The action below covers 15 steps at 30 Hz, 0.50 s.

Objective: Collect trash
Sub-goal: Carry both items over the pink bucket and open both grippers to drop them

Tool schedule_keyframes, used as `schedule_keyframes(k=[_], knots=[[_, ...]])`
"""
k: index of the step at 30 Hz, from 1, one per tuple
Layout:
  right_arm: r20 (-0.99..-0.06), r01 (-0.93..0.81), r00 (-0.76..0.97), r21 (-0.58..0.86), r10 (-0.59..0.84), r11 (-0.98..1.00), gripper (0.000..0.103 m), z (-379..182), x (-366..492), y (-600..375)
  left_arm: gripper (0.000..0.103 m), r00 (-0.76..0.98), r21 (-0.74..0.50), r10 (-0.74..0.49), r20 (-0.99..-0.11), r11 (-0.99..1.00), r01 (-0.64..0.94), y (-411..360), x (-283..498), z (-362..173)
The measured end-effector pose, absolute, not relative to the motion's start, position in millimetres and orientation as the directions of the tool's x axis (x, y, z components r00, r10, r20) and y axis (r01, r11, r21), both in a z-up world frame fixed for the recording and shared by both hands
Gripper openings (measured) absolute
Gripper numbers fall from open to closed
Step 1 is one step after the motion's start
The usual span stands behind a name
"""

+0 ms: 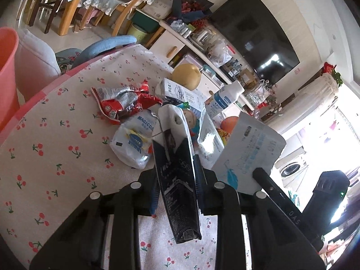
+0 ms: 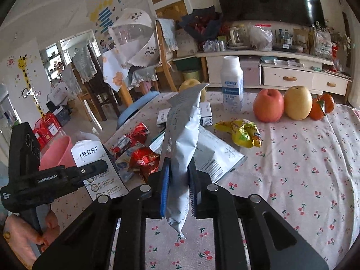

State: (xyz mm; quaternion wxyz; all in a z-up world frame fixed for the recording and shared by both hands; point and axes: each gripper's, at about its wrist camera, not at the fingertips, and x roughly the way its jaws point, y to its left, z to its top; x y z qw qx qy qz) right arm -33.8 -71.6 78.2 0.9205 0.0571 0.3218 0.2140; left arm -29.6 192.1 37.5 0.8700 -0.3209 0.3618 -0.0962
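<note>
My left gripper [image 1: 176, 186] is shut on a dark-and-white milk carton [image 1: 177, 168], held upright above the cherry-print tablecloth [image 1: 56, 157]. My right gripper [image 2: 178, 180] is shut on a pale blue-white pouch [image 2: 183, 135] that stands up between its pads. In the right wrist view the left gripper [image 2: 90, 168] shows at the left with the carton [image 2: 90, 155] in it. More trash lies on the table: a red wrapper [image 1: 121, 103], a white snack packet [image 1: 132, 141], a yellow wrapper [image 2: 243, 132], a flat white packet [image 2: 213, 155] and a white bottle [image 2: 231, 83].
A pink bin [image 2: 58, 150] stands off the table's left edge, beside a blue chair back [image 2: 139, 105]. An apple [image 2: 267, 105], a pear [image 2: 297, 102] and oranges [image 2: 321, 105] sit at the far right. Small boxes [image 2: 205, 112] lie mid-table. A TV cabinet [image 2: 288, 76] lies beyond.
</note>
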Motion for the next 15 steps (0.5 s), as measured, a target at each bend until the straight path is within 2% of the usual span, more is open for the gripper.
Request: schedule_keyframes(k=[7,15], knots=[[-0.538,-0.362,0.72,0.246,0.438,0.899,0.016,94.9,-42.6,-66.8,0.028,0.759,-0.606,-0.36,-0.543,0.793,-0.057,205.7,-37.6,52.7],[-0.509,-0.407,0.716,0.252,0.478,0.878,0.016,113.3,-54.8,-43.4,0.028,0.822,-0.566,-0.253,-0.51,0.819,-0.099,238.4,-54.0,73.9]])
